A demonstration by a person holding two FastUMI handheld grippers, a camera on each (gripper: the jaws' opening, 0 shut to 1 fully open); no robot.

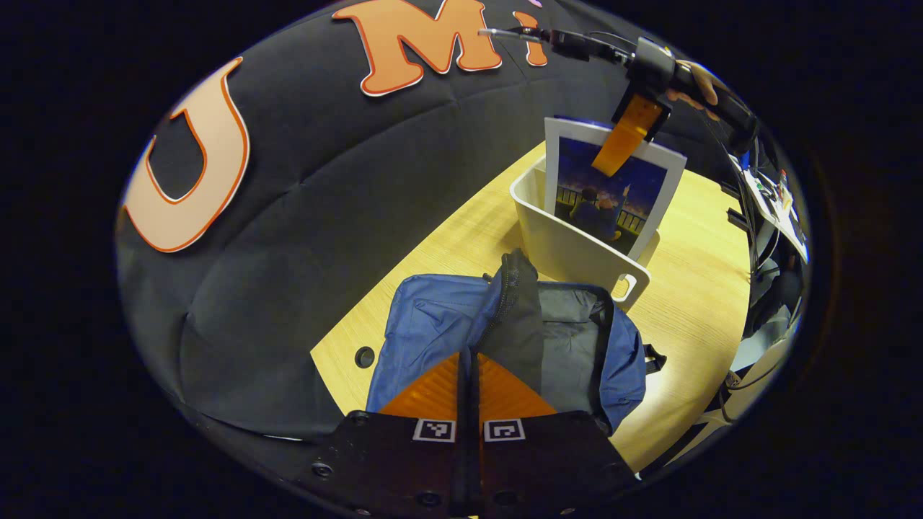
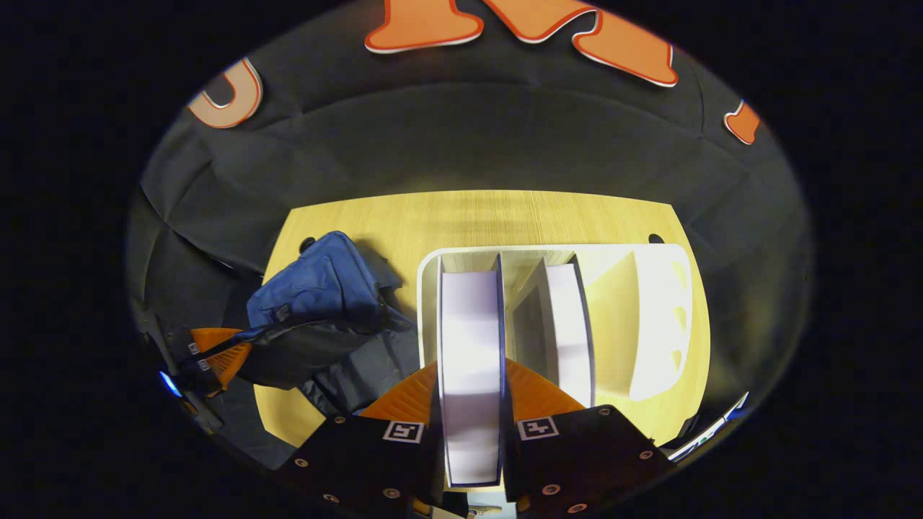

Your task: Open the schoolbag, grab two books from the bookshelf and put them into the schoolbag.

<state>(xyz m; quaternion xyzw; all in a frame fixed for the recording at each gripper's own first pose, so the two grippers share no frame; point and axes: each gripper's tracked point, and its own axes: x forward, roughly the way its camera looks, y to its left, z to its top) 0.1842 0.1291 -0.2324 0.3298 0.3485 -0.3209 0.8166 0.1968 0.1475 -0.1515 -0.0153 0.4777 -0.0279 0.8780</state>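
In the left gripper view, the left gripper (image 1: 469, 375) has its two orange ribbed fingers pressed together on the dark edge of the flap of the blue fabric schoolbag (image 1: 433, 317), holding it up so the grey lining of the open bag shows. The schoolbag lies on the pale wooden table (image 1: 692, 303). Just beyond it stands the white plastic bookshelf bin (image 1: 570, 245), and a thin book with a white border and a night-sky cover (image 1: 613, 187) stands upright in it. The right gripper (image 1: 626, 137), held by a hand (image 1: 696, 79), grips this book at its top edge.

In the right gripper view, the schoolbag (image 2: 317, 288) lies at the left with the left gripper (image 2: 220, 353) clamped on its flap. The right gripper (image 2: 470, 393) has both orange fingers pressing the sides of the book (image 2: 470, 360), seen edge-on. Right of it, in the next compartment of the bookshelf bin (image 2: 656, 317), a second white-edged book (image 2: 570, 331) stands upright.
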